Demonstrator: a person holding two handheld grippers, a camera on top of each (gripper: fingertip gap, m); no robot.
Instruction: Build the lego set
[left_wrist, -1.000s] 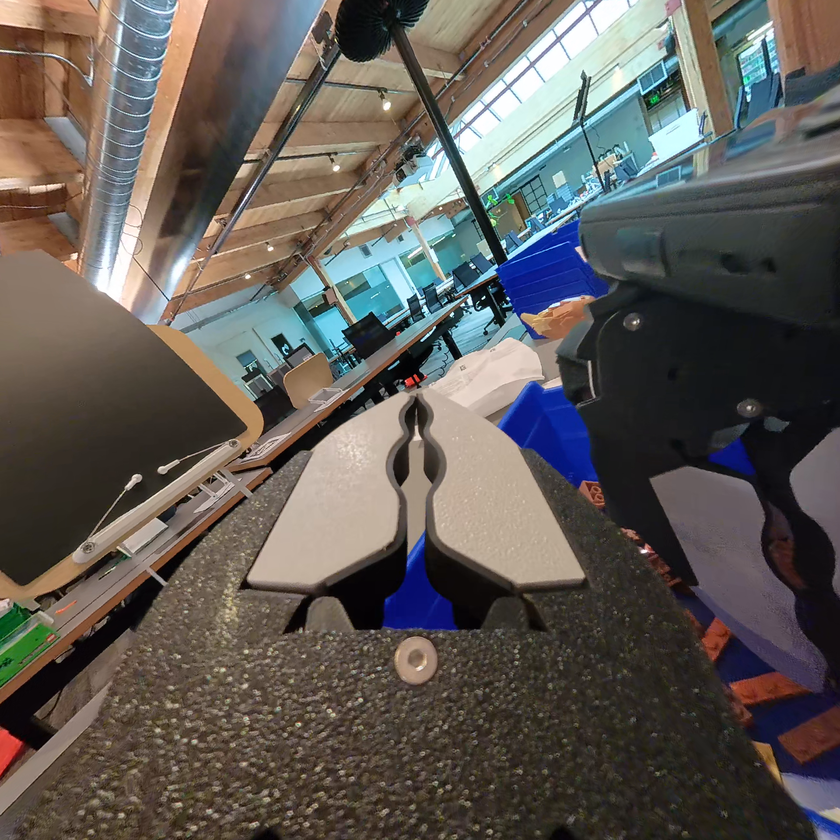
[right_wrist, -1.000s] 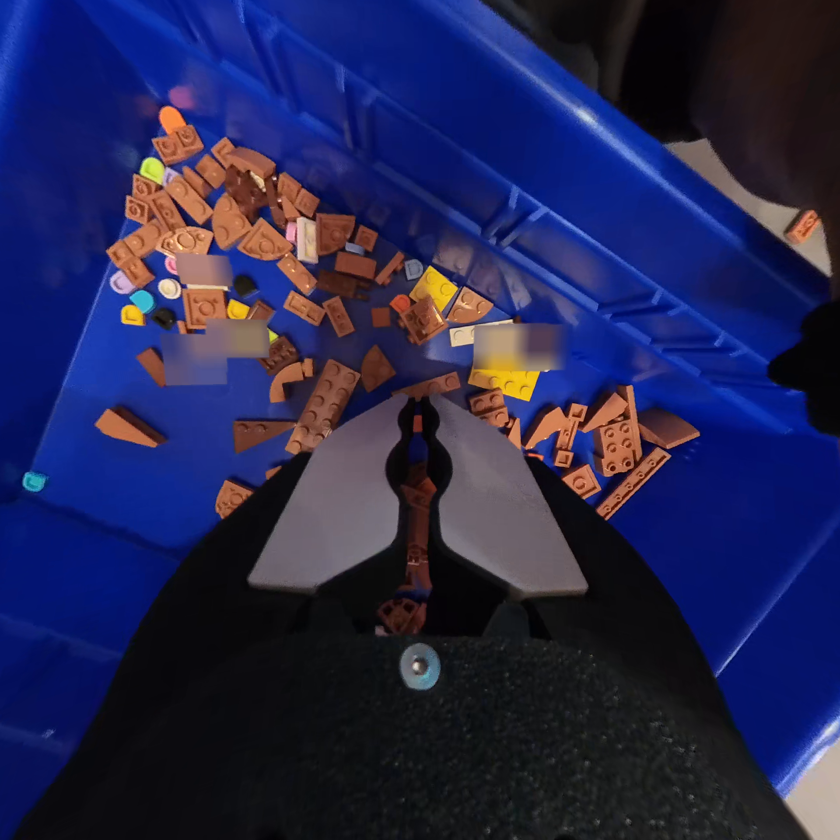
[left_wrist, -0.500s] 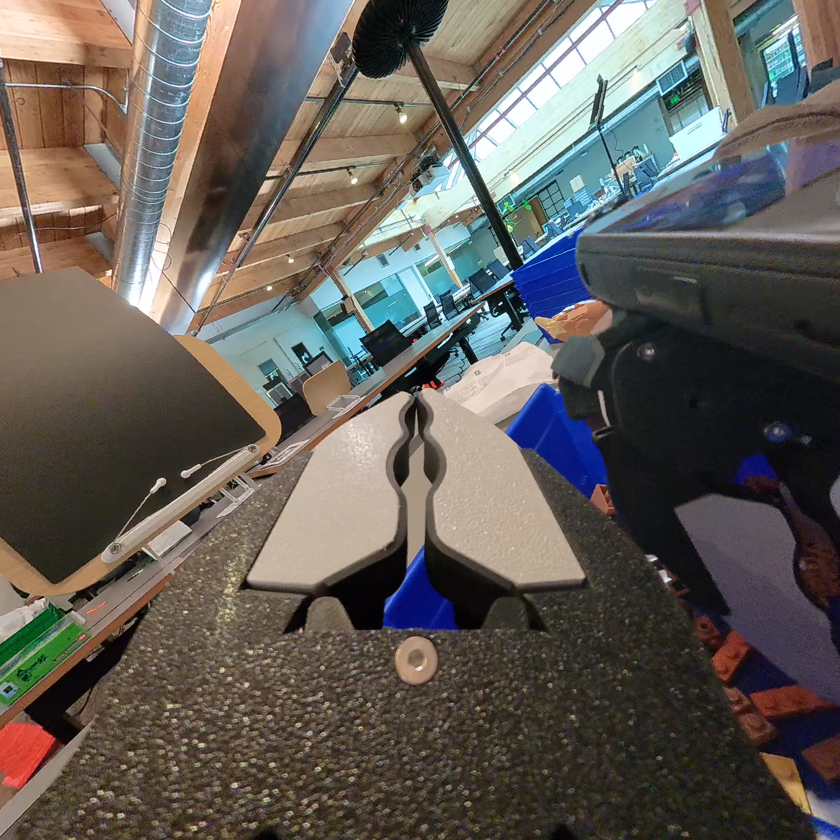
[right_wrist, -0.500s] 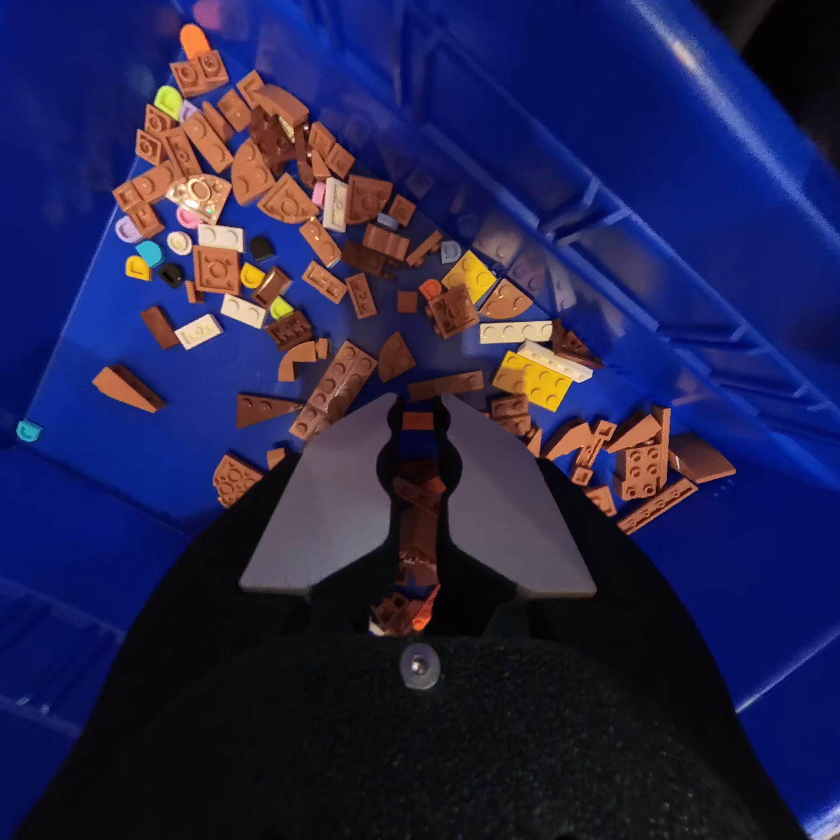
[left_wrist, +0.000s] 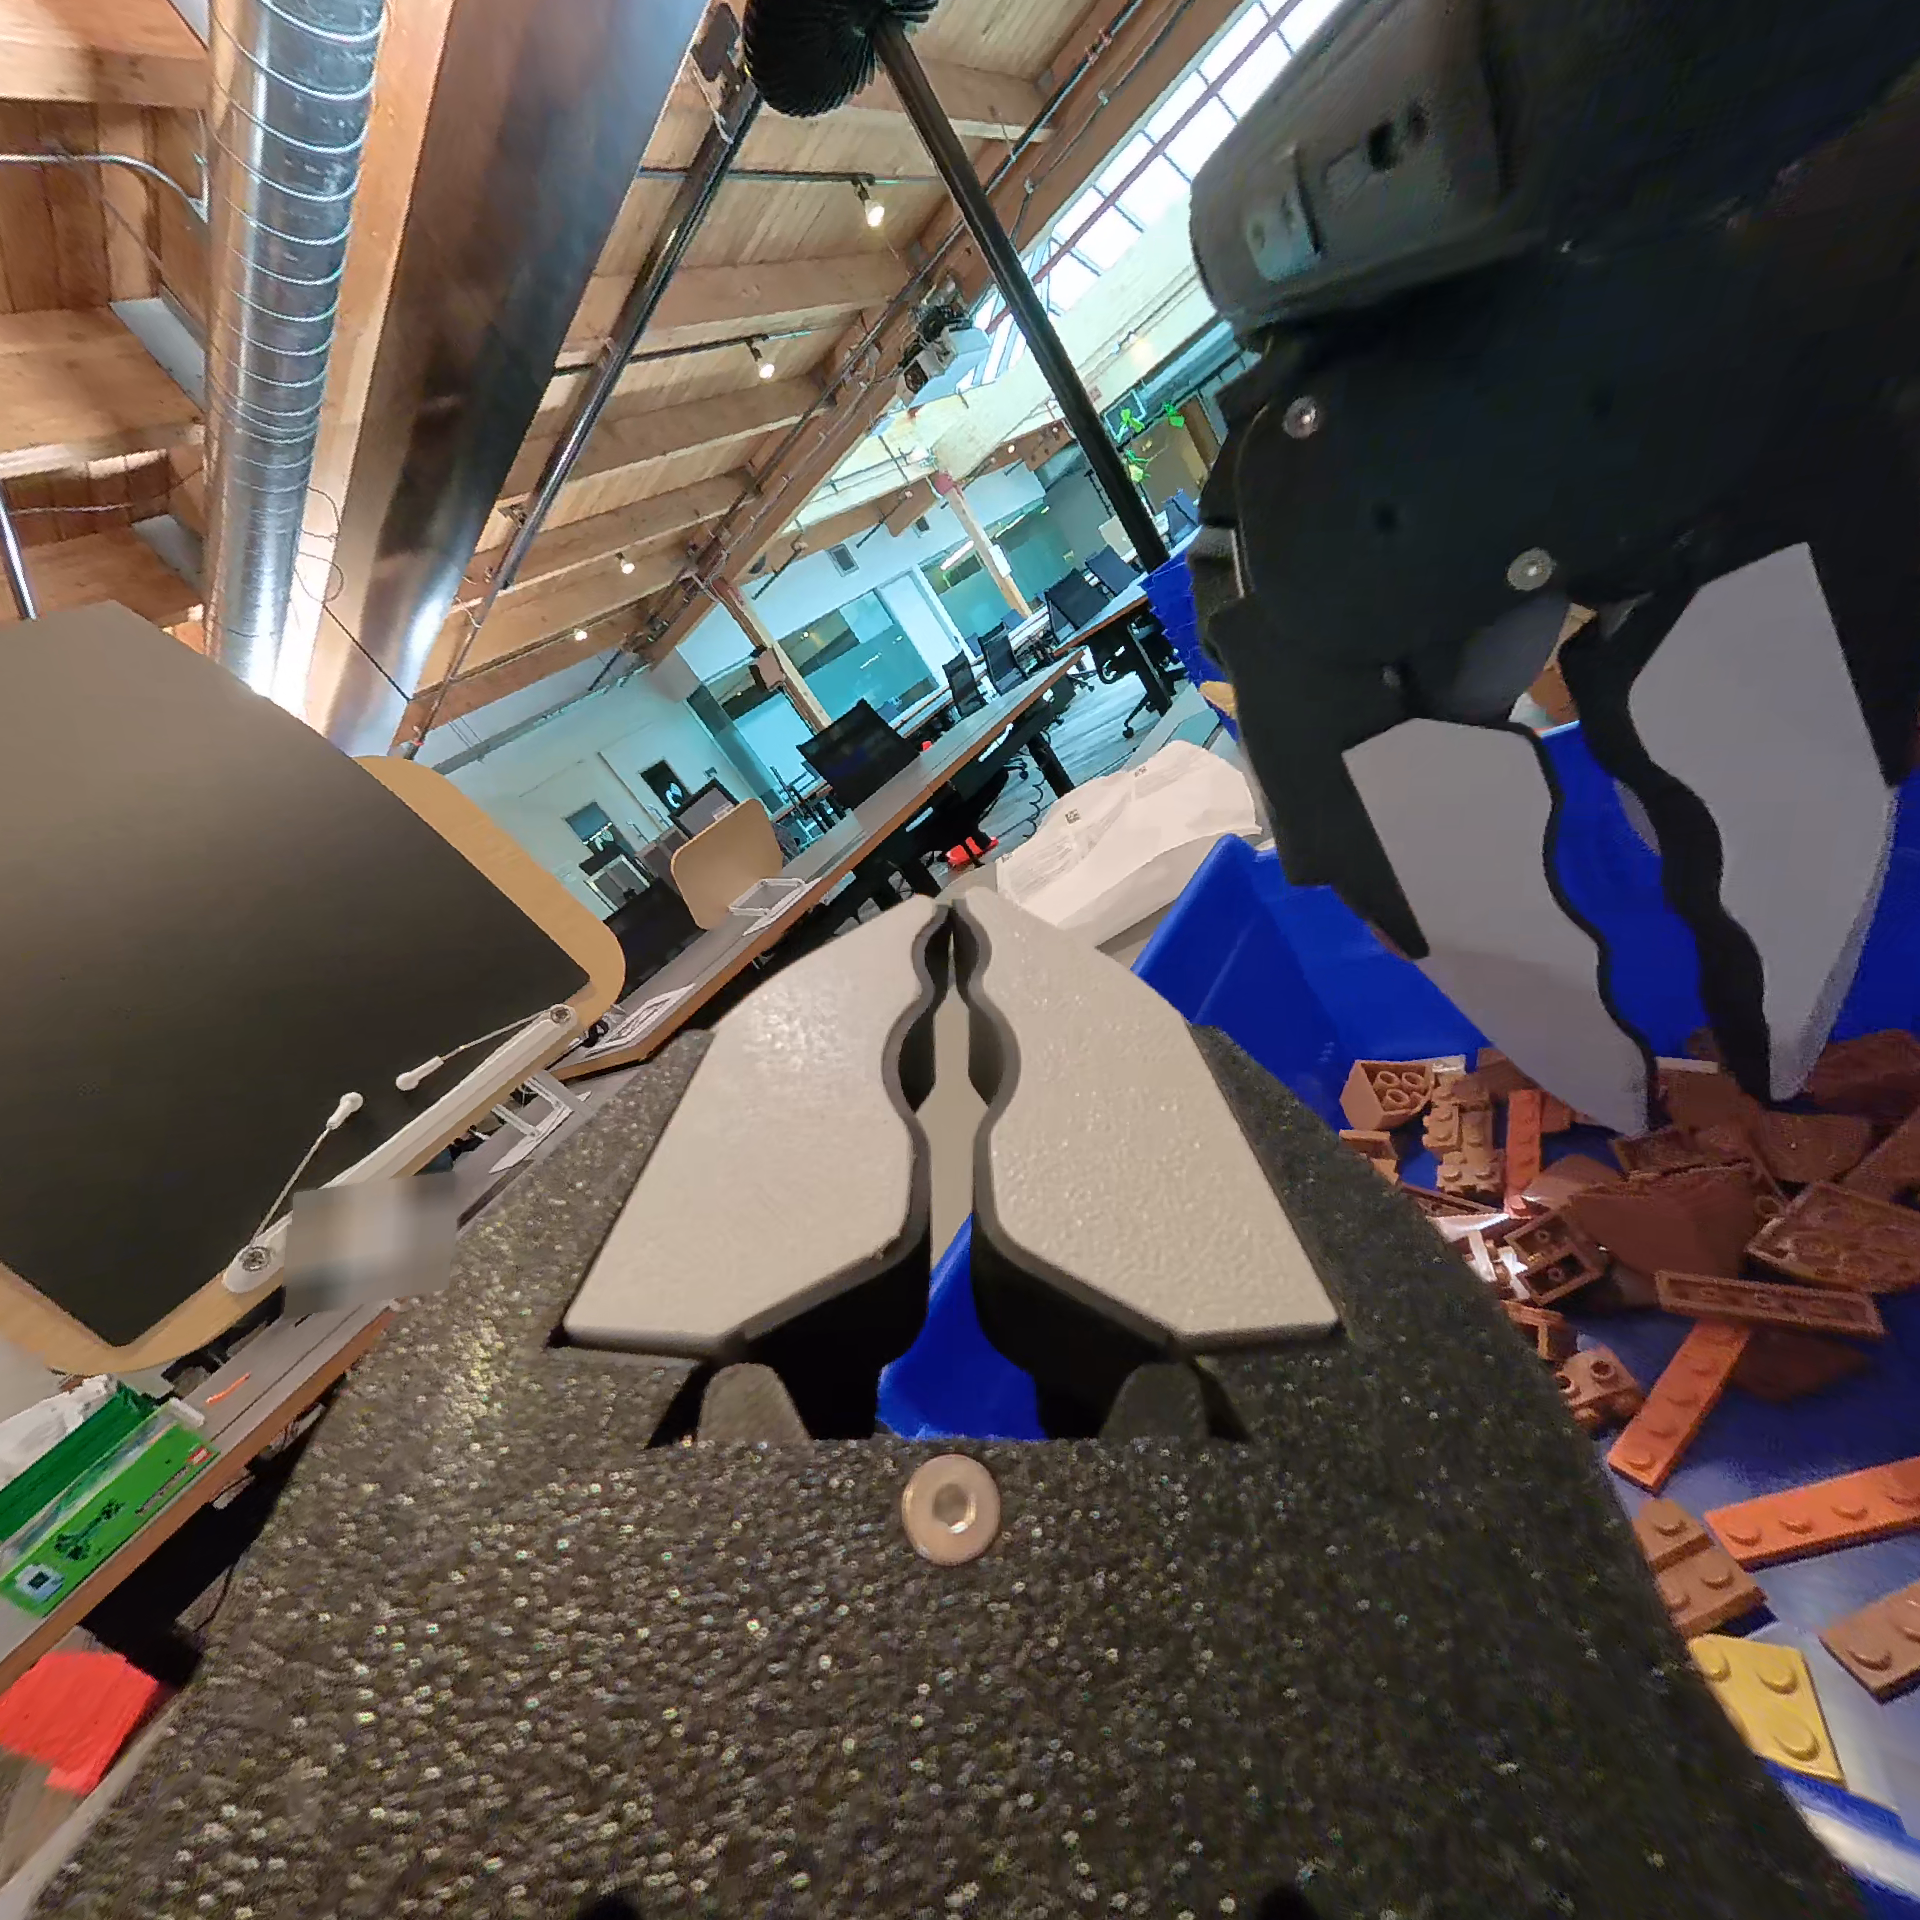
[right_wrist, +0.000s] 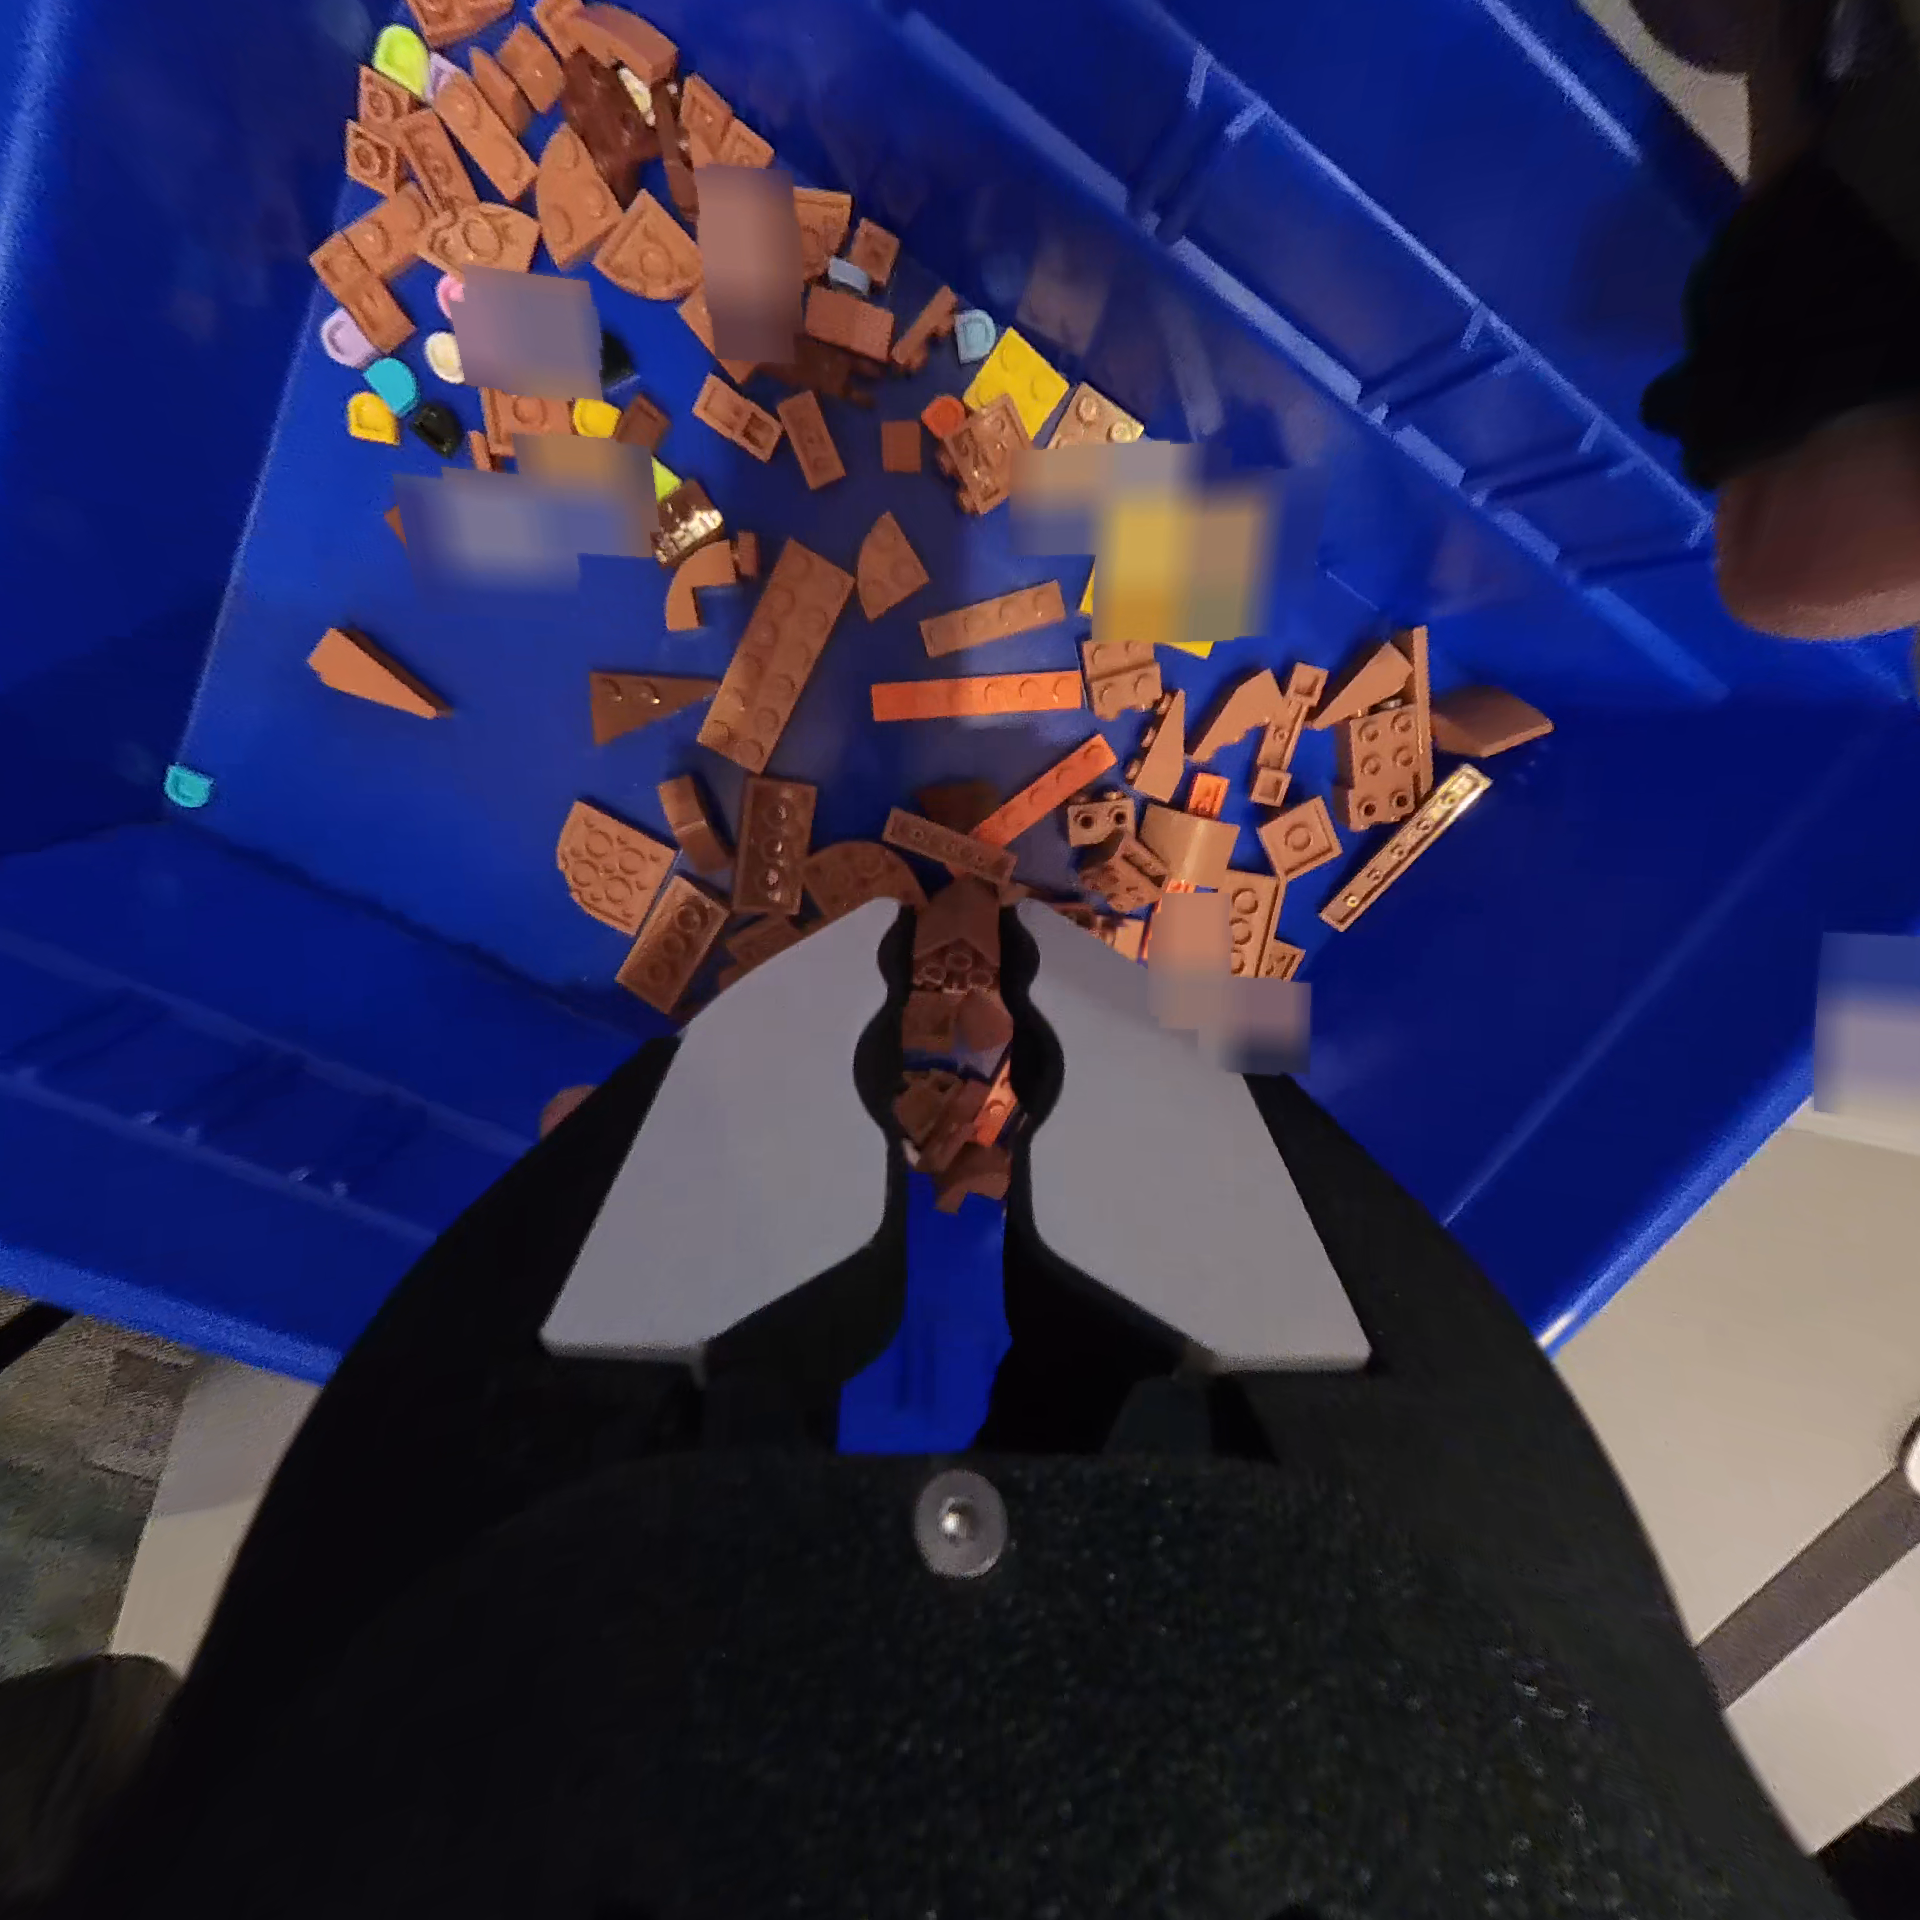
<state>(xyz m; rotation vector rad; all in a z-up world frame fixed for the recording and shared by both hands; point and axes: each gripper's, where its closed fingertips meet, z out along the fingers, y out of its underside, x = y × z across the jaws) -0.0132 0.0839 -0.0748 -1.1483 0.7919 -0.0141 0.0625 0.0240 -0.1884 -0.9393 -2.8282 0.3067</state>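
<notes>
A blue bin (right_wrist: 1351, 260) holds several loose lego pieces (right_wrist: 779, 665), mostly brown plates and wedges, with a few yellow and pastel ones. My right gripper (right_wrist: 956, 909) points down into the bin. It is slightly open, and its tips are at the near edge of the brown pile, with pieces showing through the gap. In the left wrist view the right gripper (left_wrist: 1704, 1107) stands tips-down on the pile (left_wrist: 1704, 1226). My left gripper (left_wrist: 951, 914) is shut and empty. It is beside the bin's wall (left_wrist: 1278, 987) and points up and away over the room.
A dark gloved hand (right_wrist: 1808, 343) is over the bin's far right rim. The bin rests on a white table (right_wrist: 1714, 1403). Left of the left gripper are a black chair back (left_wrist: 208, 935), a green booklet (left_wrist: 94, 1507) and a red object (left_wrist: 73, 1714). A white bag (left_wrist: 1122, 831) lies beyond the bin. Spacing between my two grippers at the tips: around 15 centimeters.
The right gripper's jaws have opened wider and it has drawn back from the bin floor, so the bin's near rim now shows. The left gripper stays shut and has tilted slightly.
</notes>
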